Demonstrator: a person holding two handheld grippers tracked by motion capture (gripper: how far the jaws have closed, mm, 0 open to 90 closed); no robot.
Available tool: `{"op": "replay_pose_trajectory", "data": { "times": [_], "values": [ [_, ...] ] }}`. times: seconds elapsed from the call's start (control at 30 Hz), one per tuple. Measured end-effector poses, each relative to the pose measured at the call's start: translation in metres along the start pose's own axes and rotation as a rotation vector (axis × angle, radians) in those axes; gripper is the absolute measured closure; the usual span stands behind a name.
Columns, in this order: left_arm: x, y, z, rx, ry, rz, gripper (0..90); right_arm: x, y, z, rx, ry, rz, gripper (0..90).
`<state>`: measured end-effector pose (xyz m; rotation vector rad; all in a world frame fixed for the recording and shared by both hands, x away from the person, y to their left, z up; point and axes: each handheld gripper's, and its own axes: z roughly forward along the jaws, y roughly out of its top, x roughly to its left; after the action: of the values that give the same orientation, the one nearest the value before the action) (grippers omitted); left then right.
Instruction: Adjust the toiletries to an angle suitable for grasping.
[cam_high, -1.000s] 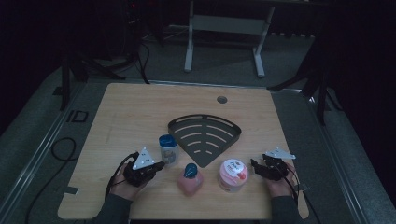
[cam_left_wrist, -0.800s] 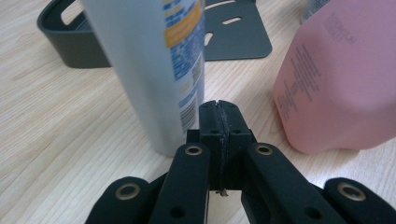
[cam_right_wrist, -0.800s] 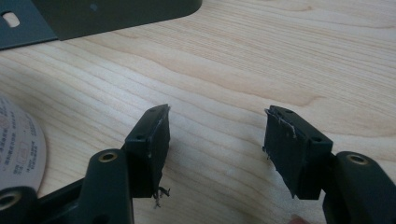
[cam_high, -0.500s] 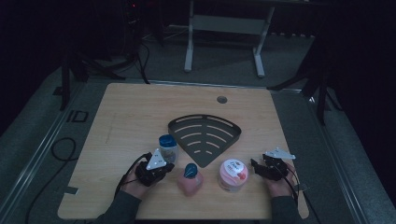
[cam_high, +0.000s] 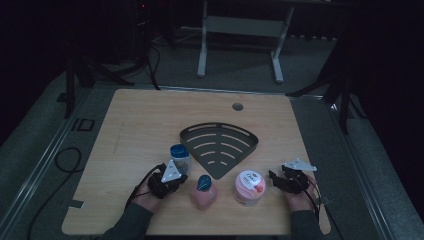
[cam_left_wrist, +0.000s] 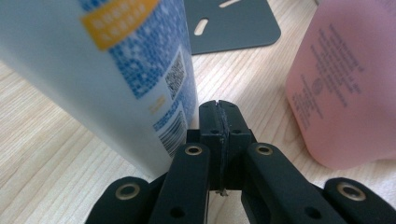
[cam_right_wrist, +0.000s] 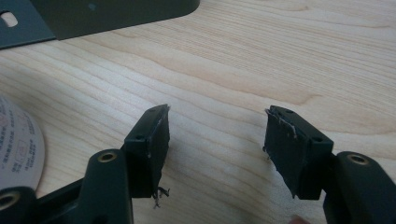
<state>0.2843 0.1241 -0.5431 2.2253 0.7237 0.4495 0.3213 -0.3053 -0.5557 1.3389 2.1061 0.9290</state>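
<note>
Work has barely begun: left gripper (cam_high: 172, 181) sits clenched beside the blue-capped bottle (cam_high: 179, 156), right gripper (cam_high: 280, 180) released, 3 containers near the table's (cam_high: 140, 120) front edge.

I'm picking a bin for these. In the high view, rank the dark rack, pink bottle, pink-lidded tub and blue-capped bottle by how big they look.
1. Rack, clearly the largest.
2. Tub and pink bottle: they look about alike, so I won't rank them.
3. Blue-capped bottle, smallest as seen, though the left tool hides its lower part.
</note>
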Motion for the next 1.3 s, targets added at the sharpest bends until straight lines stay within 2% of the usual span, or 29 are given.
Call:
{"op": "replay_pose_trajectory", "data": {
  "times": [0.23, 0.57, 1.3],
  "values": [
    [0.001, -0.002, 0.003, 0.006, 0.017, 0.005, 89.6, 0.0, 0.0, 0.0, -0.001, -0.001, 0.001, 39.7],
    [-0.003, -0.003, 0.008, 0.033, 0.037, 0.035, 89.6, 0.0, 0.0, -0.001, -0.001, 0.0, 0.001, 39.7],
    [0.001, -0.004, 0.014, 0.049, 0.057, 0.04, 89.6, 0.0, 0.0, 0.0, 0.0, -0.001, 0.0, 39.7]
  ]
}}
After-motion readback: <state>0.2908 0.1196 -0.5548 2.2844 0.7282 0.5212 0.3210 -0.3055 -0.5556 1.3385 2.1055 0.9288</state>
